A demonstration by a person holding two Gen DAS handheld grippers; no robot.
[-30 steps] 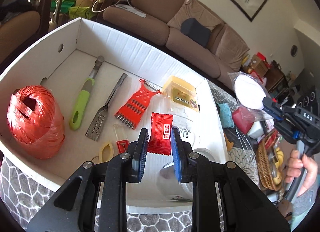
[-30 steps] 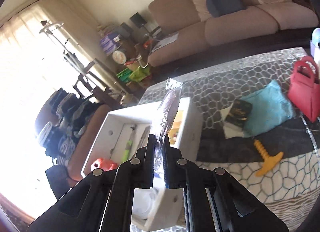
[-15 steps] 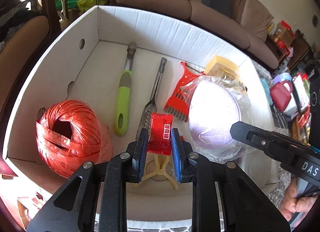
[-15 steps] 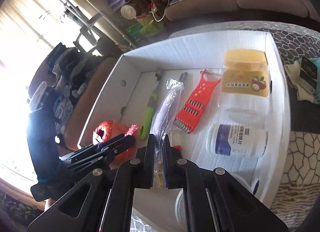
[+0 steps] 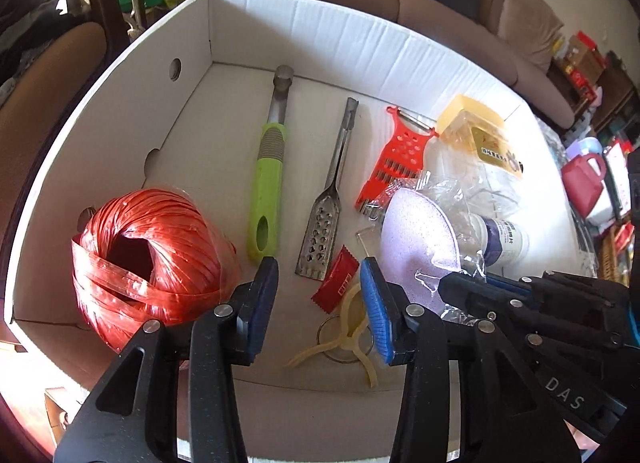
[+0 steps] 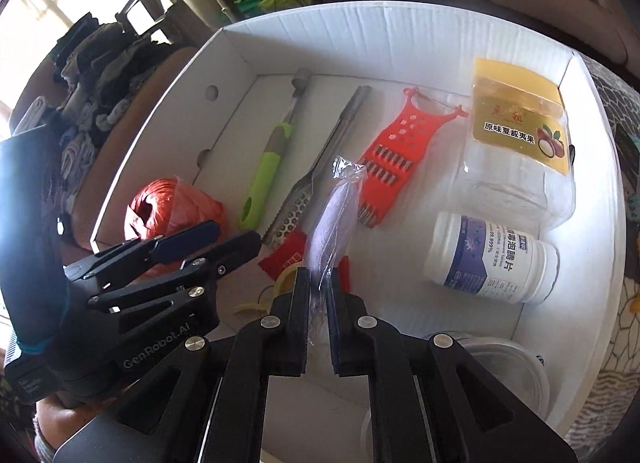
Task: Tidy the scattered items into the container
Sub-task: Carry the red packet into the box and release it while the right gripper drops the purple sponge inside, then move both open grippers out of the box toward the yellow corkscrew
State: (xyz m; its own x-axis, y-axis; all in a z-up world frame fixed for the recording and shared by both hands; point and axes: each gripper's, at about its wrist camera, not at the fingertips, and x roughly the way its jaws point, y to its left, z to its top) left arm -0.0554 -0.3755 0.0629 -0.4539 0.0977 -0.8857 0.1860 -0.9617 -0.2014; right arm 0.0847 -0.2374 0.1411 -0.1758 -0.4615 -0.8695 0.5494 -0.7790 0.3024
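- left gripper (image 5: 320,299) is over the near edge of the white cardboard box (image 5: 320,39), jaws opening with nothing pinched; the red sachet (image 5: 335,283) shows in the gap but lies loose on the box floor
- right gripper (image 6: 318,283) is clamped narrow on a clear-wrapped pale purple pad (image 6: 334,219). From the right wrist it's edge-on, so the shape only really reads in the left wrist view
- the wrapped pad covers the bottom of the red slicer (image 5: 400,159) and part of the white bottle (image 6: 488,259)
- yellowish ring thing (image 5: 352,327) by the near wall is half behind the fingers, can't say what it is
- red twine ball (image 5: 152,263) sits in the near left corner; green-handled tool (image 5: 268,183) and metal grater (image 5: 328,215) mid-box; yellow-lidded jar (image 6: 520,143) at the far right corner
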